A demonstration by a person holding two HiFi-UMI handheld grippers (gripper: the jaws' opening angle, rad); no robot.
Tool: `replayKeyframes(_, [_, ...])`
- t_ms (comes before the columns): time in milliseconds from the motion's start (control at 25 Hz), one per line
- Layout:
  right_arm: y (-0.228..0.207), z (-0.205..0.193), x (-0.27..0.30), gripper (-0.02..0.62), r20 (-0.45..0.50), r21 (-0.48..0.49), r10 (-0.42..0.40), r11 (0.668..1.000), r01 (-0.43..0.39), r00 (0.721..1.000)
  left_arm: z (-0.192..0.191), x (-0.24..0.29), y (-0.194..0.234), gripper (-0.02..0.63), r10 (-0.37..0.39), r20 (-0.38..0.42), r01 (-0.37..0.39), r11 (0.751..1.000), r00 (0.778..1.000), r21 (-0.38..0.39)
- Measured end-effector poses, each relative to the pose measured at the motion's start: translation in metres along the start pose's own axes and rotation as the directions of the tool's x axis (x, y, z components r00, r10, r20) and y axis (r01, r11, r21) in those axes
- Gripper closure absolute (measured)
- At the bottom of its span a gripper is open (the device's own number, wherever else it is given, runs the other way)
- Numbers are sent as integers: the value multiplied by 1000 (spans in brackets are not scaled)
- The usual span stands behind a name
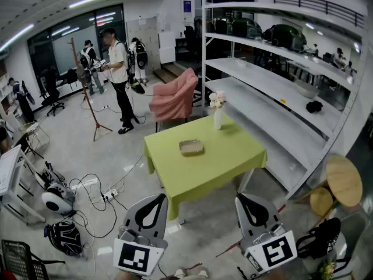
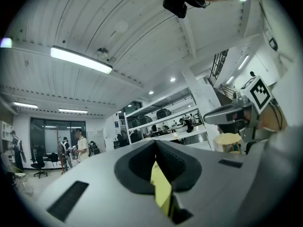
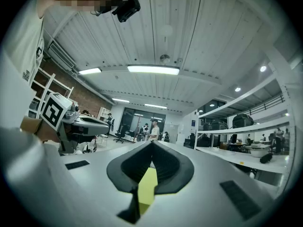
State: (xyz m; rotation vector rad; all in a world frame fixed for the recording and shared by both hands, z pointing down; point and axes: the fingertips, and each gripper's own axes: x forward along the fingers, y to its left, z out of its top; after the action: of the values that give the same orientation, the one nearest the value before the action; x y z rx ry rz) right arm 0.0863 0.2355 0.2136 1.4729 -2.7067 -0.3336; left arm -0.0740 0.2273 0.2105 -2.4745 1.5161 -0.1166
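Both grippers are held low at the near edge of the head view, short of a lime-green table [image 1: 227,156]. My left gripper [image 1: 159,198] is shut with nothing in it; its tips meet in the left gripper view [image 2: 155,143]. The right gripper [image 1: 240,198] is likewise shut and empty, tips touching [image 3: 151,144]. A sliver of the green tablecloth [image 3: 147,188] shows through the gap behind each pair of jaws. On the table lie a small shallow tray [image 1: 191,147] and, at the far edge, a white vase of flowers [image 1: 217,116].
A pink-draped chair [image 1: 175,98] stands behind the table. White shelving [image 1: 274,109] runs along the right. Round wooden stools [image 1: 344,179] stand at right. Cables and a power strip [image 1: 108,194] and a black bag [image 1: 64,237] lie on the floor at left. A person [image 1: 119,69] stands beyond, near a coat rack [image 1: 87,92].
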Motion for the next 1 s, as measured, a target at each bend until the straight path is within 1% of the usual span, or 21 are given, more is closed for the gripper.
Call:
replayKeyframes(280, [-6,-4,-8,589,11,20,-6,1000,6,1000,1,0,-4,600,31,3,-31,999,1000,-11])
replayKeyframes(520, [-14,-8,-14,589,19,36,-17,999,16,1000,-2,2,-15,600,18,-17,-18,1000,1000,-5])
replayKeyframes(680, [-24,-19,-21,589,-6,34,-30,999,30,1000,-4,7,-26,600,28,-28,-28,1000,999,-7])
replayKeyframes(840, [-31,-33,-28,589,-19,42,-24,999,25,1000,-8,11,-35,600,49,-38,-49,999,998,-6])
replayKeyframes(1000, [-37,-40,-32,589,-21,43,-16,999,17,1000,-11,15,-43,600,46,-45,-48,998,998,-29])
